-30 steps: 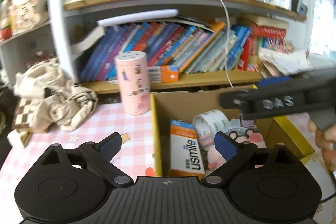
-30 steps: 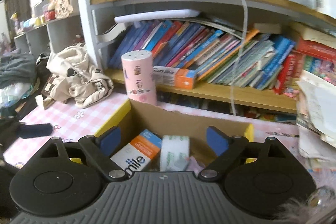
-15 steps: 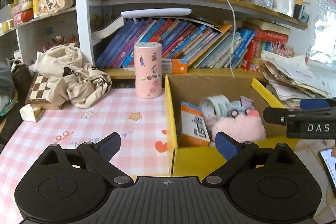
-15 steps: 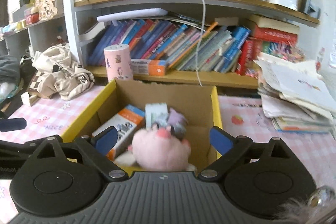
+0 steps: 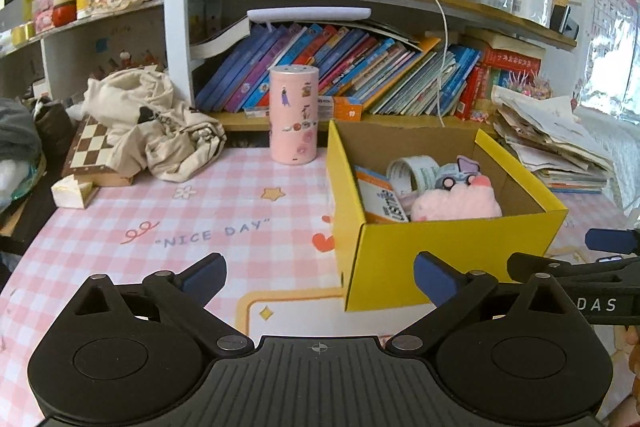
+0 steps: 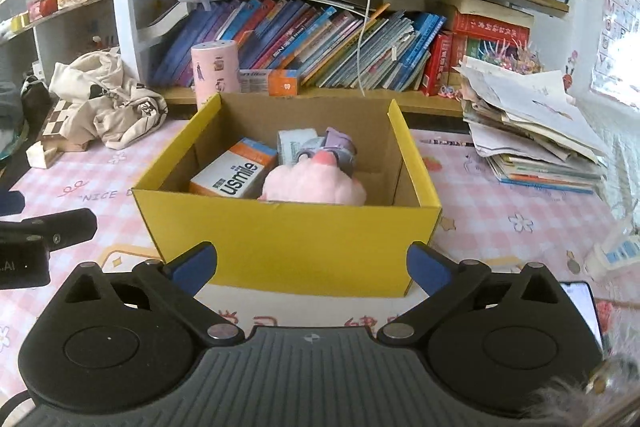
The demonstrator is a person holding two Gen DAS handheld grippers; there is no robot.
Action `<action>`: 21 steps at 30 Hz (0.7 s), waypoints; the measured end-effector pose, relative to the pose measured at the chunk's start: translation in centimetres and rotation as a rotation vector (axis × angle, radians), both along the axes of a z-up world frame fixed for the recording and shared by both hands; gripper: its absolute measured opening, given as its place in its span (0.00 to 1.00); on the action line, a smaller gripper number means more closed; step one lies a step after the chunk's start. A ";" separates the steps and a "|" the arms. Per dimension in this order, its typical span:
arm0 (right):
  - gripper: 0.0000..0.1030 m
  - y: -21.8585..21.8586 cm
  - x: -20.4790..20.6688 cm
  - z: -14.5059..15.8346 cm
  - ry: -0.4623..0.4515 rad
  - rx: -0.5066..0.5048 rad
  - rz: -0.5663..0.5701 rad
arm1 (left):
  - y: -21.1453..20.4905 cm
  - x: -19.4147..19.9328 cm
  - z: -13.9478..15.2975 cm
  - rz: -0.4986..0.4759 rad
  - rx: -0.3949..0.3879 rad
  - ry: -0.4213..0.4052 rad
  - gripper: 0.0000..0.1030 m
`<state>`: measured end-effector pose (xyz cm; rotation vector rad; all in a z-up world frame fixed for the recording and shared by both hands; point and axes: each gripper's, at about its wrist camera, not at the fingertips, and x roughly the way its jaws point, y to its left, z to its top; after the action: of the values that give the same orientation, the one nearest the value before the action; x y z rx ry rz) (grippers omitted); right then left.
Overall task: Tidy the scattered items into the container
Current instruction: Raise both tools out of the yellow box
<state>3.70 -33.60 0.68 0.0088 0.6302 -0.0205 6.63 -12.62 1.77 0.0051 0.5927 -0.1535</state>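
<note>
In the middle of the bench, the yellow box (image 6: 288, 239) stands straight ahead of the right gripper (image 6: 312, 265), whose jaws are opening with nothing between them. The pink plush (image 6: 316, 183), the usmile carton (image 6: 234, 175), the tape (image 5: 414, 171) and a toy car (image 5: 452, 177) already lie inside. The left gripper (image 5: 318, 275) is spread and empty, with the box ahead to its right. The pink can (image 5: 294, 115), upright near the bench's far edge, is nearer the left one.

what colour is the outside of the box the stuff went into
Yellow outside, plain brown cardboard inside. The box shows best in the right wrist view.
</note>
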 end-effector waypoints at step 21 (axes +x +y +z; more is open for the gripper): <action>1.00 3.1 -2.4 -0.2 0.045 0.010 -0.054 | 3.2 -2.1 0.1 -0.013 0.003 0.020 0.99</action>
<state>1.26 -30.47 0.51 0.0351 0.6751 -0.0702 4.54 -9.42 1.86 0.0106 0.6134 -0.1656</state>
